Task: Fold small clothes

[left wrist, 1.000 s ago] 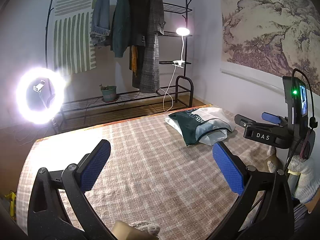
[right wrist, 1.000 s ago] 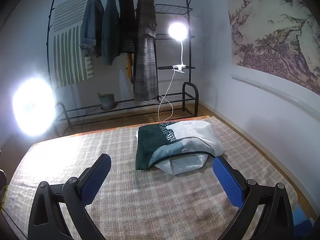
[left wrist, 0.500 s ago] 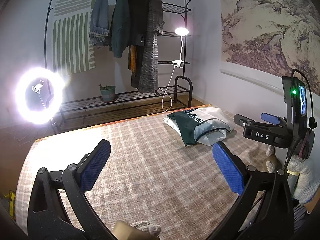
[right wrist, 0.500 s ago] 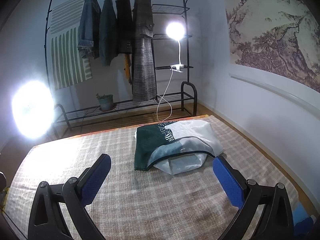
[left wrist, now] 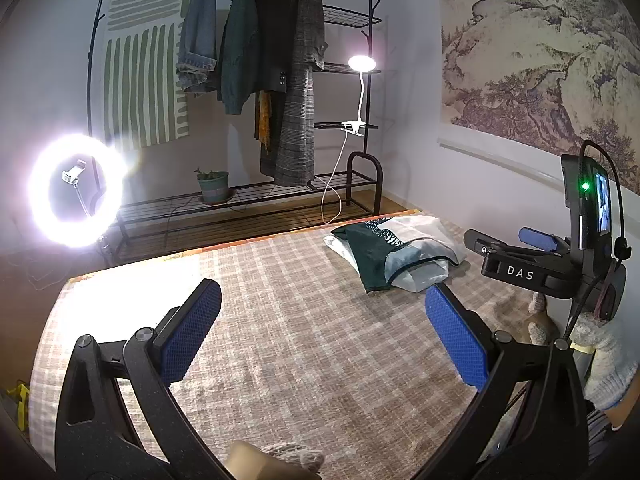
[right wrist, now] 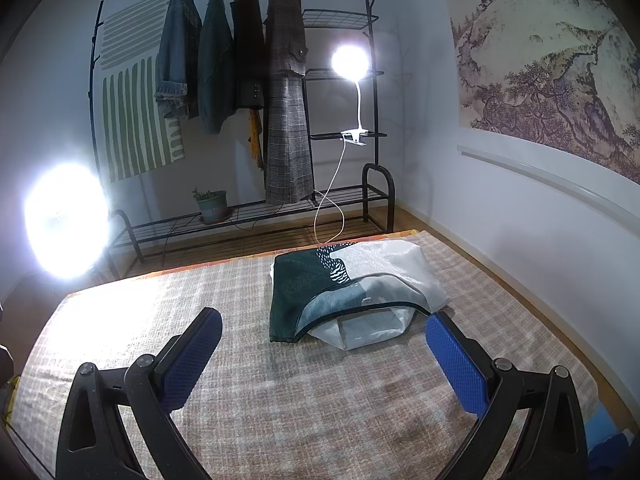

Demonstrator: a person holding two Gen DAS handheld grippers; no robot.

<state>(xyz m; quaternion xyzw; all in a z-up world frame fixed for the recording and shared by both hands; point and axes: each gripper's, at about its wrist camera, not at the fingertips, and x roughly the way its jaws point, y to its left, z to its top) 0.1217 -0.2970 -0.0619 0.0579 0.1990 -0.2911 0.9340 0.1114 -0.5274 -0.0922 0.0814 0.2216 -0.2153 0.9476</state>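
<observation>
A small dark-green and white garment [right wrist: 348, 284] lies loosely bunched at the far right of a plaid-covered surface [right wrist: 248, 392]. It also shows in the left wrist view [left wrist: 394, 252]. My right gripper [right wrist: 322, 354] is open and empty, hovering just short of the garment. My left gripper [left wrist: 322, 334] is open and empty, over the bare cloth to the left of the garment. In the left wrist view the right gripper's body [left wrist: 532, 268] sits at the right, held by a gloved hand [left wrist: 600, 344].
A black clothes rack [right wrist: 248, 92] with hanging coats stands beyond the far edge. A ring light [left wrist: 76, 192] glares at the left. A clip lamp [right wrist: 350, 62] shines on the rack. A wall [right wrist: 540, 240] runs along the right.
Both grippers have shifted only slightly; the garment sits a little lower and nearer in the right wrist view. Both stay open.
</observation>
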